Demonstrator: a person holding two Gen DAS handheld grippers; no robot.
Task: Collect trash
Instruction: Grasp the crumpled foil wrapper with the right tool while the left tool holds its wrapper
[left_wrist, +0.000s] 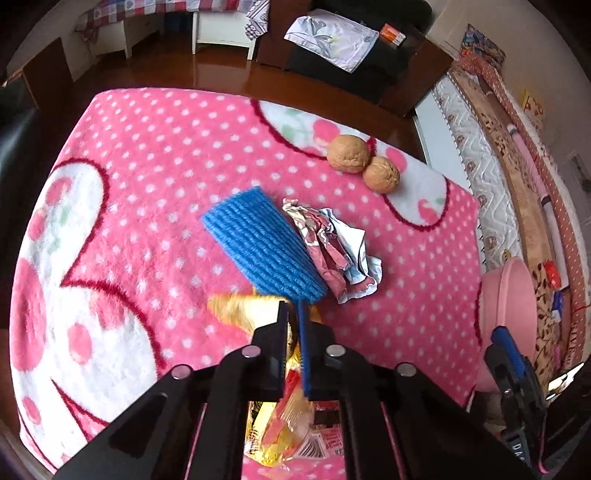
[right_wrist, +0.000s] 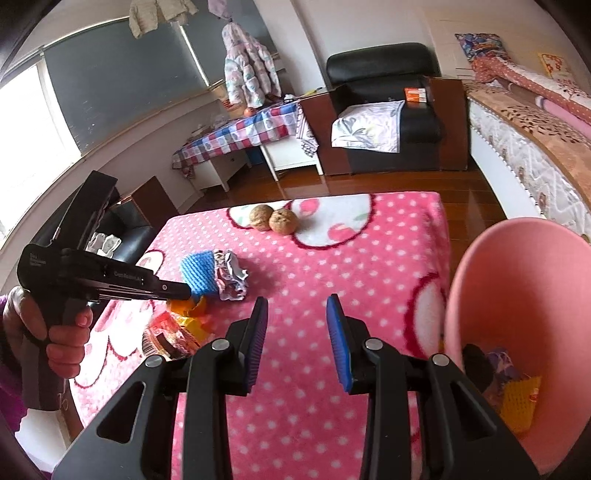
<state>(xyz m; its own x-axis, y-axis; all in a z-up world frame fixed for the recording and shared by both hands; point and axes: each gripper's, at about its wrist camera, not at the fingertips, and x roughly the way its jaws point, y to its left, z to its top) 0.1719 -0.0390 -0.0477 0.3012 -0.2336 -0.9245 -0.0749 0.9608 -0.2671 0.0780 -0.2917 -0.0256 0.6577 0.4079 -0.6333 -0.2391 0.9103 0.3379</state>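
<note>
L gripper jaws pinch wrapper; blanket edge nr bin.

- Left wrist view: steeply down, close over the surface.
- Right wrist view: shallower, further back, facing the room.
- Shared: the surface, walnuts, blue sponge.

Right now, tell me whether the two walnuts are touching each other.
Touching. In the left wrist view the larger walnut presses against the smaller walnut with no blanket showing between them; the right wrist view shows the same pair side by side, shells meeting.
</note>
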